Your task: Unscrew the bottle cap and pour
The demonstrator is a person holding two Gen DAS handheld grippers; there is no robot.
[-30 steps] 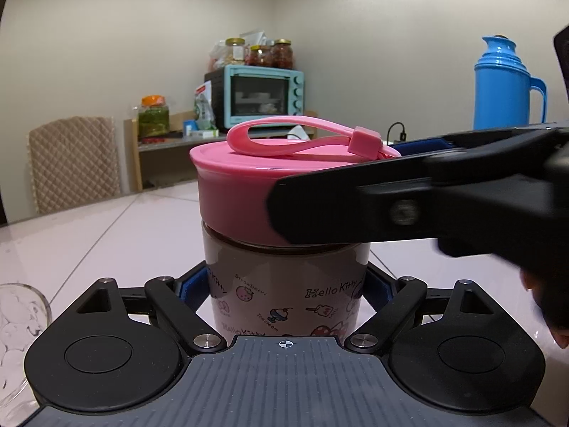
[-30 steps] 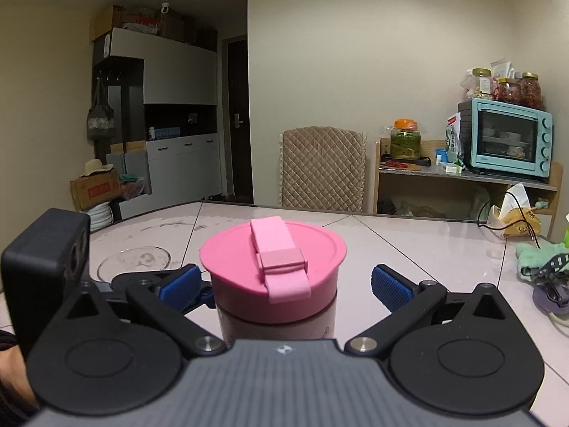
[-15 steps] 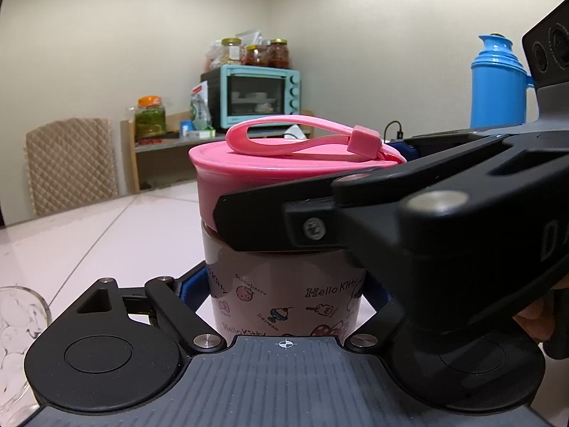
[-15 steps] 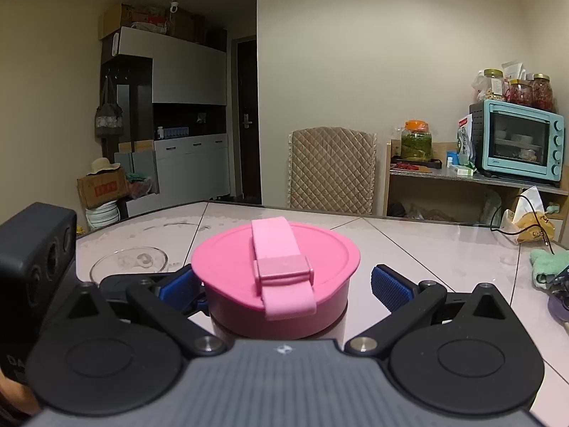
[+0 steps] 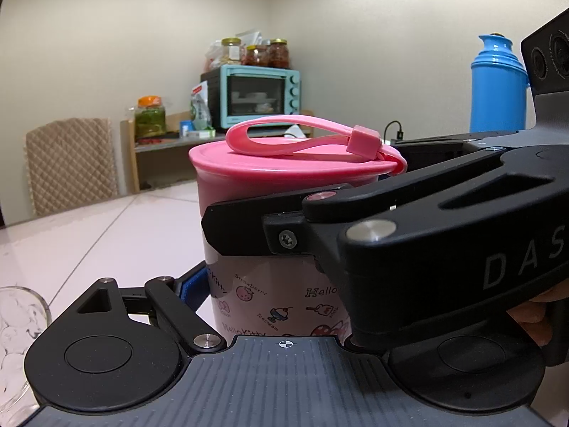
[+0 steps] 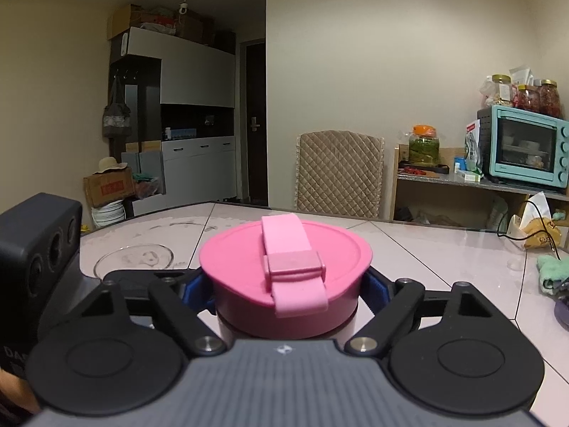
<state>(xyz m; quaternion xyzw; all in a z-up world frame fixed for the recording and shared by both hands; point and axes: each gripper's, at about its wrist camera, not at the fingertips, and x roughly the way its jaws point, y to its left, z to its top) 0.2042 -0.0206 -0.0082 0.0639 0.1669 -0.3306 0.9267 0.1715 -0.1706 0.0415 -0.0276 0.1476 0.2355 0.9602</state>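
There is one bottle with cartoon pictures on its side [image 5: 270, 302], and it stands upright on the shiny pale counter [image 5: 106, 235]. On top sits one round pink cap [image 6: 284, 277] with a soft pink strap [image 6: 290, 267] looped over it. The cap is still on the bottle.

There are two black tongs. The left tongs [image 5: 281, 284] are squeezed in on the lower part of the bottle, one blue pad [image 5: 190, 290] pressing its side. The other pad is hidden behind the right tongs. The right tongs [image 6: 286, 290] come in from the side, higher up, and are closed tight on the pink cap, with a blue pad touching it on each side. In the left view the right tongs cross in front of the bottle and hide part of the cap and the pictures.

One clear glass dish [image 6: 133, 259] sits on the counter just past the left tongs. One tall blue jug [image 5: 498, 85] stands farther off. A green cloth [image 6: 551, 270] lies near the counter's edge.

Behind the counter is one padded brown chair [image 6: 339, 170]. One light blue little oven [image 6: 526, 146] rests on a wooden shelf, with three jars [image 6: 526, 94] on top and one big jar with an orange lid [image 6: 423, 144] beside it.
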